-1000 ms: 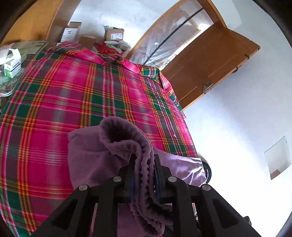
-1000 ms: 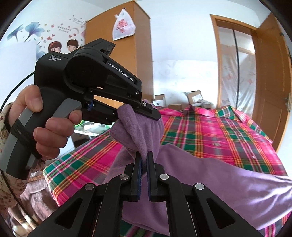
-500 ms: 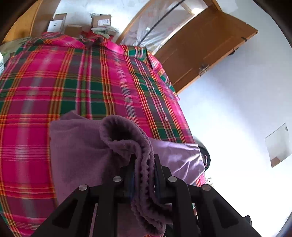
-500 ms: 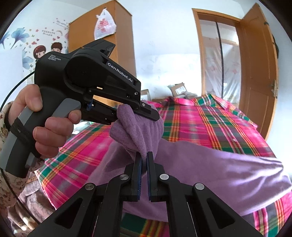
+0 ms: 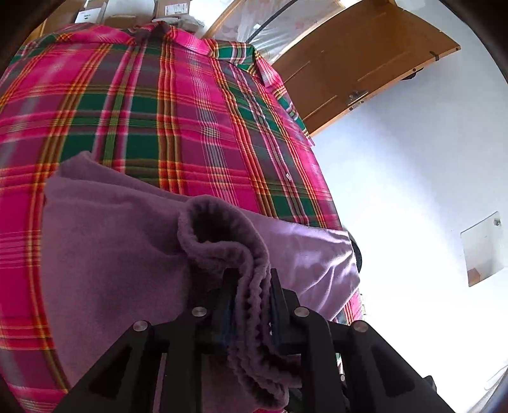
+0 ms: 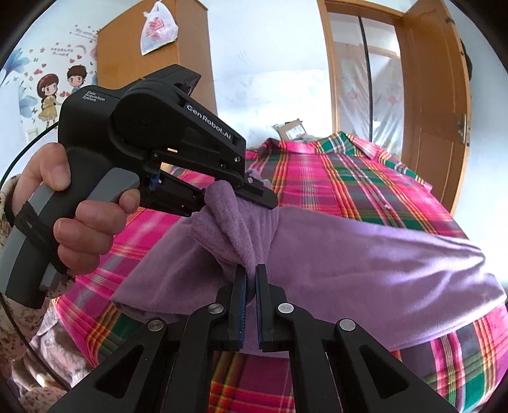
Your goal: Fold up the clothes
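A purple fleece garment (image 6: pixel 365 254) lies across a bed covered in pink, red and green plaid (image 6: pixel 349 178). My left gripper (image 5: pixel 250 279) is shut on a bunched hem of the purple garment (image 5: pixel 111 254), whose ribbed edge hangs between the fingers. In the right wrist view the left gripper (image 6: pixel 254 193) shows from the side, held by a hand (image 6: pixel 73 222), pinching the same bunch from above. My right gripper (image 6: pixel 250 273) is shut on the lower part of that bunch, just under the left one. The rest of the garment drapes right and down over the plaid.
A wooden door (image 5: pixel 358 60) stands open at the bed's far right, with a white wall (image 5: pixel 412 190) beside it. Cardboard boxes (image 5: pixel 177 8) sit past the bed's far end. A wooden wardrobe (image 6: pixel 158 60) with a hanging plastic bag (image 6: pixel 157 27) stands at the left.
Both grippers, still holding the bunched purple fabric, have moved lower and forward over the bed. More of the garment now lies spread on the plaid.
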Tool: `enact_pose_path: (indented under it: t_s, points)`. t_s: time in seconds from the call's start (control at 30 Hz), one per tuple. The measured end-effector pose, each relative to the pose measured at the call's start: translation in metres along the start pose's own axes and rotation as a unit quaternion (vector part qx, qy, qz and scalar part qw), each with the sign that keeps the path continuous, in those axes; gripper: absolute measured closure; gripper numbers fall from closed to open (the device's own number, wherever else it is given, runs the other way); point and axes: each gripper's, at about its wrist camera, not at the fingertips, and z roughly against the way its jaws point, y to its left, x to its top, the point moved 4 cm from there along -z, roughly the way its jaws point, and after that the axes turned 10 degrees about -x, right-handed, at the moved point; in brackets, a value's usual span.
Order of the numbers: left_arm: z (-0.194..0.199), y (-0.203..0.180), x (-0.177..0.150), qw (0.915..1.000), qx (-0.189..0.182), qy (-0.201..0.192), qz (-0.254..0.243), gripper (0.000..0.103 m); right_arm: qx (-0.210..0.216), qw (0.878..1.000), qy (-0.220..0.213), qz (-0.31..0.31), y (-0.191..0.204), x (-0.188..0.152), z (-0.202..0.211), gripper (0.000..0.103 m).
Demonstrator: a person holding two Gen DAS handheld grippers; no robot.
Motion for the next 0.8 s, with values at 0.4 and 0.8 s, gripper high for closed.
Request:
enact_pose_path:
  t_s: [0.4,0.8]
  points:
    - [0.014,0.002,-0.004,0.9994,-0.027,-0.021,0.005,0.078,0.003,0.999,0.026,-0.023,-0.014,-0.011,-0.010,0.098]
    - [0.066,0.047,-0.029,0.9943,-0.032,-0.089,0.050,0.076,0.009,0.997,0.042,-0.059,-0.022,-0.019,-0.016,0.095]
